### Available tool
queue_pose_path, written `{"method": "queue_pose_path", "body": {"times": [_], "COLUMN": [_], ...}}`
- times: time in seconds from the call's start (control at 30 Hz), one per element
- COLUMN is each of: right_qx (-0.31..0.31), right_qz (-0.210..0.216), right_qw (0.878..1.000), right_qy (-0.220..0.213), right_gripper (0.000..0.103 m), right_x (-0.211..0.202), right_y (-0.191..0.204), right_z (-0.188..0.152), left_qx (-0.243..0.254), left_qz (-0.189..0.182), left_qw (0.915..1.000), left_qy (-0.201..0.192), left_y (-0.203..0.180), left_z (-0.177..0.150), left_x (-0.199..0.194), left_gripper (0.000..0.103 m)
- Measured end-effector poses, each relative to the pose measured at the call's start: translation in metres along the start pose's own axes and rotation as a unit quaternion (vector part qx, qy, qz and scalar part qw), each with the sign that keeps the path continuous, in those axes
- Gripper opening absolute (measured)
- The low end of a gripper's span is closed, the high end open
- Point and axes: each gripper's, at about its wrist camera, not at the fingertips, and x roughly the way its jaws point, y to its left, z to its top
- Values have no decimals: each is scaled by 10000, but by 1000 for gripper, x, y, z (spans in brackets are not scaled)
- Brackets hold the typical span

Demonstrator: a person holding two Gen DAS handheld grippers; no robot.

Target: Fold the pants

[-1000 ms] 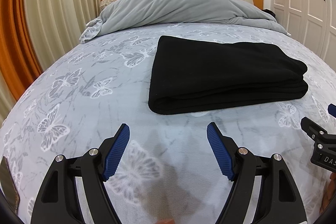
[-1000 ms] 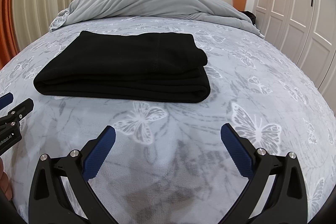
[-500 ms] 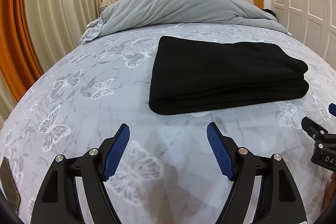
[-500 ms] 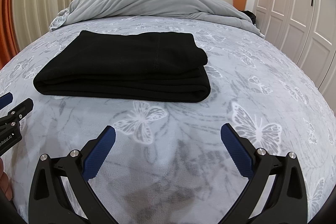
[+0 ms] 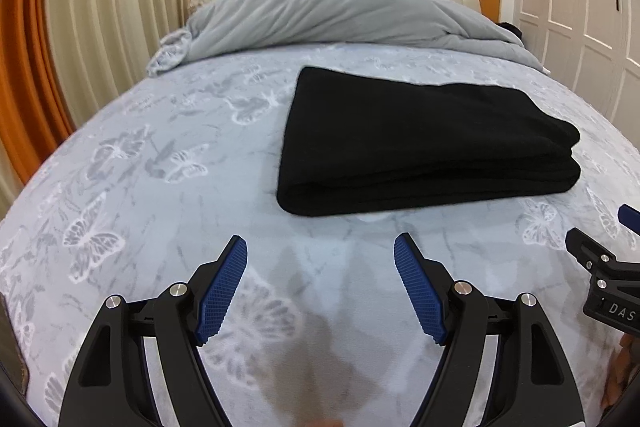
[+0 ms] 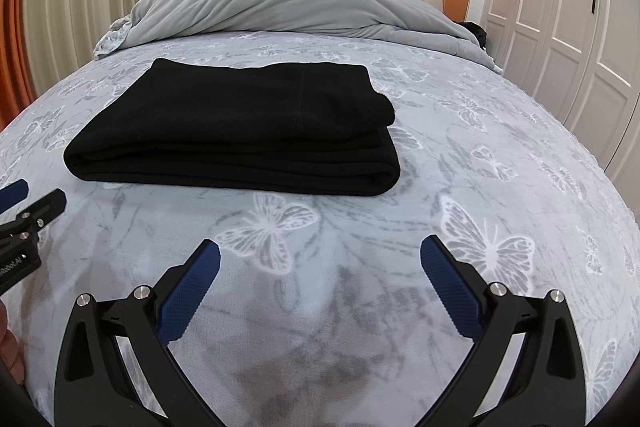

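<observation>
Pants (image 5: 424, 143) lie folded into a neat black stack on the bed (image 5: 168, 195), at about twelve o'clock from both tools, well clear of them. Folding looks finished; any next move would only be a tidy-up or drawing away. Left gripper (image 5: 320, 267) and right gripper (image 6: 320, 273) hover over the bedspread, fingers spread wide, holding and touching nothing.

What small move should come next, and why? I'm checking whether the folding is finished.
Probably just draw both grippers back and stop. The black pants already lie as a neat layered stack on the butterfly bedspread, and the left gripper and right gripper are open, empty, short of the stack's near edge.
</observation>
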Motion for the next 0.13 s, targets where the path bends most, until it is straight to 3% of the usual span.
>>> {"method": "queue_pose_path", "body": {"times": [0.13], "right_qx": [-39], "right_qz": [1], "right_qw": [10000], "right_qy": [-8], "right_gripper": [98], "right_x": [0], "right_y": [-1], "right_z": [0], "left_qx": [28], "left_qz": [-8], "left_qw": [10000], "left_qy": [27], "left_y": [-1], "left_z": [-1], "left_x": [2], "left_gripper": [73]}}
